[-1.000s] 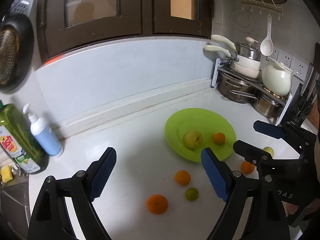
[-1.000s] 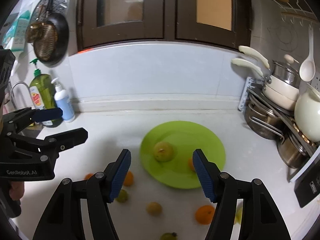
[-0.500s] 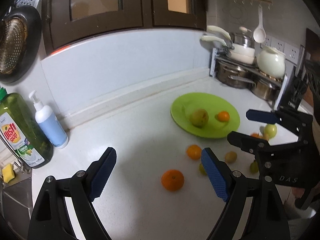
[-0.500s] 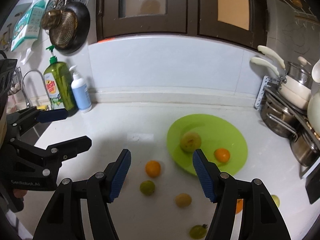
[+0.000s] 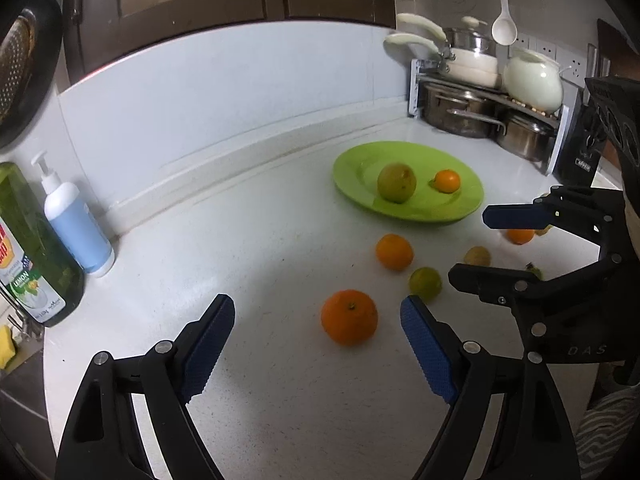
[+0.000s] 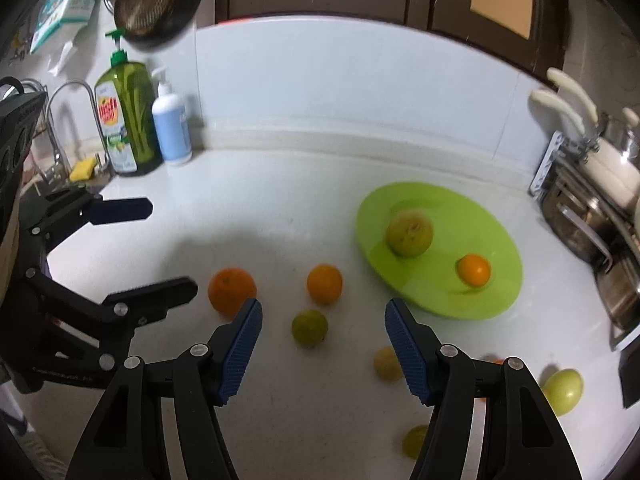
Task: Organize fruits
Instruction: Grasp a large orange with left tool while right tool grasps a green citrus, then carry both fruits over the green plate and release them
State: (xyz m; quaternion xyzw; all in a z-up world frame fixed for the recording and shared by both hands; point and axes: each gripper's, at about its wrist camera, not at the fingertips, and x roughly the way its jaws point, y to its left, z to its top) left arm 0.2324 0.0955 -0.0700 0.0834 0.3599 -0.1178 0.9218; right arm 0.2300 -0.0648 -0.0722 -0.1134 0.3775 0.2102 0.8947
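Note:
A green plate [image 5: 472,196] [image 6: 504,240] on the white counter holds a yellow-green pear [image 5: 397,182] [image 6: 409,233] and a small orange [image 5: 447,181] [image 6: 474,269]. Loose fruit lies in front of it: a big orange [image 5: 349,317] [image 6: 232,291], a smaller orange [image 5: 394,252] [image 6: 324,283], a green citrus [image 5: 425,283] [image 6: 309,327], several small yellowish fruits. My left gripper [image 5: 316,344] is open and empty, just short of the big orange. My right gripper [image 6: 323,350] is open and empty above the green citrus.
A green dish soap bottle [image 6: 126,120] [image 5: 24,256] and a white-blue pump bottle [image 6: 172,126] [image 5: 76,224] stand at the back left by a tap [image 6: 60,120]. A rack of pots [image 5: 480,96] [image 6: 592,184] stands at the right.
Both grippers have pulled back and swung left. The loose fruit now lies closer in both views, and the big orange sits between the left fingers' line. Both stay open.

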